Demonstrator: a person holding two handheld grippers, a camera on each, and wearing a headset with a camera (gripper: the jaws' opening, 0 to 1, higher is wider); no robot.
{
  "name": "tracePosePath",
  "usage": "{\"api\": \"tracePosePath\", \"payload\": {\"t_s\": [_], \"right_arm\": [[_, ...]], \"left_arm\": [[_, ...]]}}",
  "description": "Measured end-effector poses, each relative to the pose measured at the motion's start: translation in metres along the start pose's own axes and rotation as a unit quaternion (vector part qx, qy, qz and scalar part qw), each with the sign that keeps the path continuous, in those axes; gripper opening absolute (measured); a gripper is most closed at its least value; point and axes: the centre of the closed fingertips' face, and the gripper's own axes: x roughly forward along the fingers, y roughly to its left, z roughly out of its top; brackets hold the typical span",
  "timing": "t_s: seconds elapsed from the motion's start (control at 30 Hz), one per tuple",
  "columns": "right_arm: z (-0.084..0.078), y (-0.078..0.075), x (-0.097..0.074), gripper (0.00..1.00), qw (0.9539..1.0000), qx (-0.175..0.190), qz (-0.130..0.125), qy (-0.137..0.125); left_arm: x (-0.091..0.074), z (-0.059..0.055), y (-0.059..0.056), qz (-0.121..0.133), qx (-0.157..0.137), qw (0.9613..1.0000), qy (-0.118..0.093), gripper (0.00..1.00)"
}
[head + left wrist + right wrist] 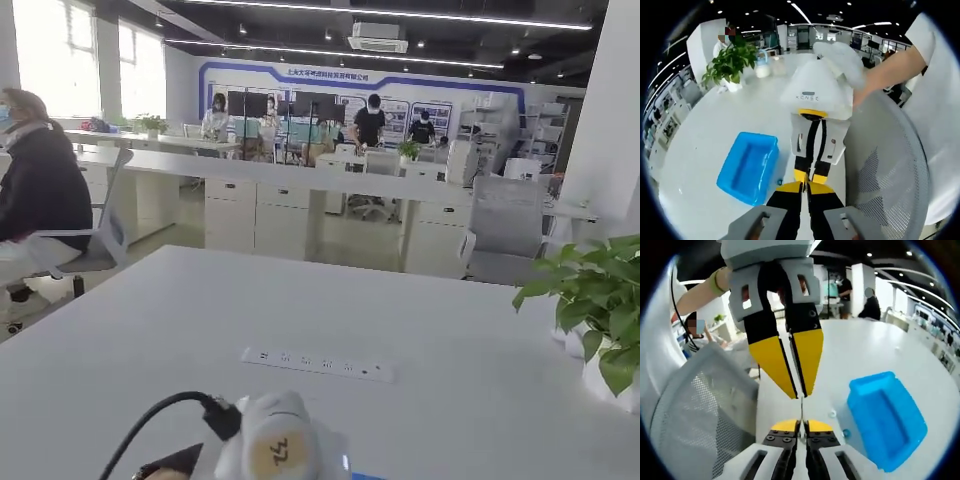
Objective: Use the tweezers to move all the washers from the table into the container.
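1. Head view: we see a white worktop [450,330] with a power strip [320,365] lying flat on it. A plant [600,300] is at the right edge. One tool [280,448] with a black cable [160,420] pokes in at the bottom edge. We cannot tell its side or how its jaws stand. A seated person [35,190] is at left, with more people far back.
2. Left gripper view: the left tool [806,186] is pressed together, tip to tip with the right tool [809,175]. The right tool points back at it, held by a gloved hand [845,57]. The blue container [747,167] sits open side up on the worktop, just left of the tips. A mesh chair back [890,175] is at right.
3. Right gripper view: the right tool is pressed together on thin metal tweezers [801,410]. They run straight to the left tool's tips, which pinch the other end. Two washers [832,414] lie on the worktop between the tips and the container, near its closest corner.
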Motion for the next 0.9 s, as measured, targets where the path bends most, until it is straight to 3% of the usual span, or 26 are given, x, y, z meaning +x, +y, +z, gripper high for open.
{"api": "tracePosePath", "payload": {"t_s": [0.07, 0.1, 0.17, 0.3, 0.37, 0.4, 0.47, 0.53, 0.63, 0.7, 0.83, 0.9], "right_arm": [[0.0, -0.003, -0.002, 0.01, 0.9993, 0.036, -0.003, -0.01], [0.002, -0.006, -0.005, 0.02, 0.9983, 0.054, -0.005, -0.02], [0.004, -0.01, -0.009, 0.02, 0.9967, 0.076, -0.008, -0.03], [0.011, -0.019, -0.023, 0.02, 0.993, 0.105, -0.011, -0.053], [0.017, -0.022, -0.031, 0.02, 0.9901, 0.124, -0.011, -0.066], [0.019, -0.024, -0.036, 0.02, 0.989, 0.13, -0.011, -0.069], [0.021, -0.027, -0.042, 0.02, 0.9887, 0.132, -0.014, -0.069], [0.023, -0.032, -0.05, 0.02, 0.9888, 0.133, -0.021, -0.064], [0.027, -0.039, -0.062, 0.02, 0.9887, 0.134, -0.029, -0.061], [0.031, -0.044, -0.07, 0.02, 0.9883, 0.135, -0.035, -0.061], [0.034, -0.056, -0.082, 0.02, 0.9879, 0.136, -0.05, -0.056], [0.036, -0.06, -0.086, 0.02, 0.9877, 0.136, -0.054, -0.054]], "left_arm": [[-0.007, 0.002, 0.002, 0.015, -0.04, 0.998, -0.047, 0.12], [-0.012, 0.001, 0.002, 0.022, -0.066, 0.9952, -0.069, 0.16], [-0.018, -0.001, 0.001, 0.034, -0.089, 0.991, -0.094, 0.25], [-0.029, -0.008, 0.001, 0.069, -0.136, 0.9772, -0.147, 0.35], [-0.034, -0.007, -0.001, 0.082, -0.159, 0.9679, -0.176, 0.44], [-0.038, -0.006, -0.001, 0.092, -0.177, 0.9595, -0.199, 0.48], [-0.043, -0.007, -0.002, 0.109, -0.204, 0.9464, -0.226, 0.6], [-0.047, -0.011, -0.002, 0.126, -0.222, 0.9377, -0.236, 0.67], [-0.049, -0.016, -0.005, 0.146, -0.229, 0.9309, -0.244, 0.7], [-0.049, -0.019, -0.007, 0.155, -0.231, 0.929, -0.244, 0.73], [-0.047, -0.026, -0.003, 0.197, -0.229, 0.9226, -0.239, 0.85], [-0.046, -0.028, -0.003, 0.206, -0.224, 0.9227, -0.237, 0.87]]}}
